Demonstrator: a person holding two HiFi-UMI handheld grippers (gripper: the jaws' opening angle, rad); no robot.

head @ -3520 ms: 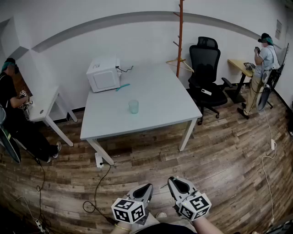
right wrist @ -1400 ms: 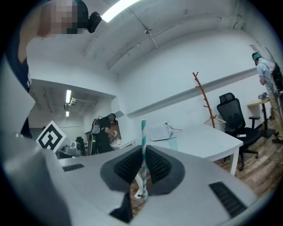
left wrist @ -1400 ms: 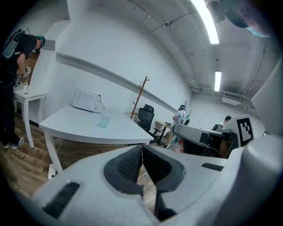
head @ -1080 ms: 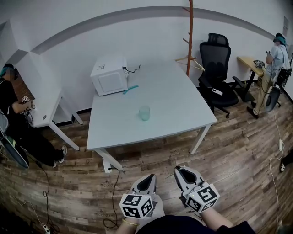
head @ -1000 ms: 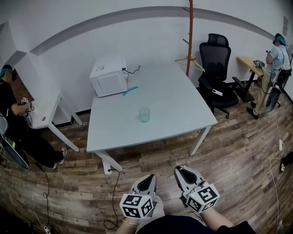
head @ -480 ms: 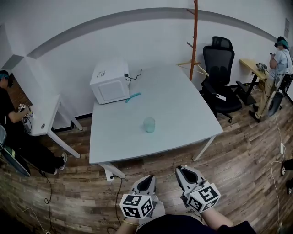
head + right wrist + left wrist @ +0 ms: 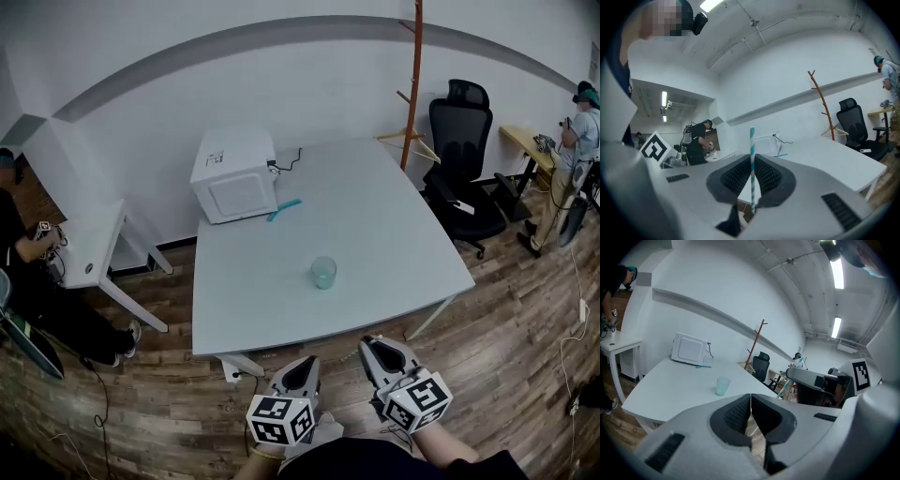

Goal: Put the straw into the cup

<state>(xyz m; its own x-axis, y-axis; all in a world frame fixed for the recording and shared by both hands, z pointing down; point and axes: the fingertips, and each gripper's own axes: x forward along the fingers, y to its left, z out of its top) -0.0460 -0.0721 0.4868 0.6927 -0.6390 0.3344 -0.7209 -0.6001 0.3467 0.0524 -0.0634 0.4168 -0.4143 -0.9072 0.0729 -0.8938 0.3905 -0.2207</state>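
Note:
A clear pale-green cup (image 7: 323,272) stands upright near the front middle of the white table (image 7: 394,225). My right gripper (image 7: 369,348) hovers in front of the table's near edge, shut on a teal-and-white striped straw (image 7: 752,140) that stands upright between its jaws. My left gripper (image 7: 305,364) is beside it, shut with nothing between its pads. In the left gripper view the cup (image 7: 723,386) sits ahead and a little left of the shut left gripper (image 7: 750,397). The straw is too thin to make out in the head view.
A white microwave (image 7: 236,175) sits at the table's back left with a teal object (image 7: 284,208) lying beside it. A black office chair (image 7: 466,187) and an orange coat stand (image 7: 413,84) stand to the right. A small white desk (image 7: 89,246) is at left. People stand at both sides.
The table and cup have come closer and shifted down-right in the head view as both grippers moved toward the table. Both stay shut, and the straw stays in the right one.

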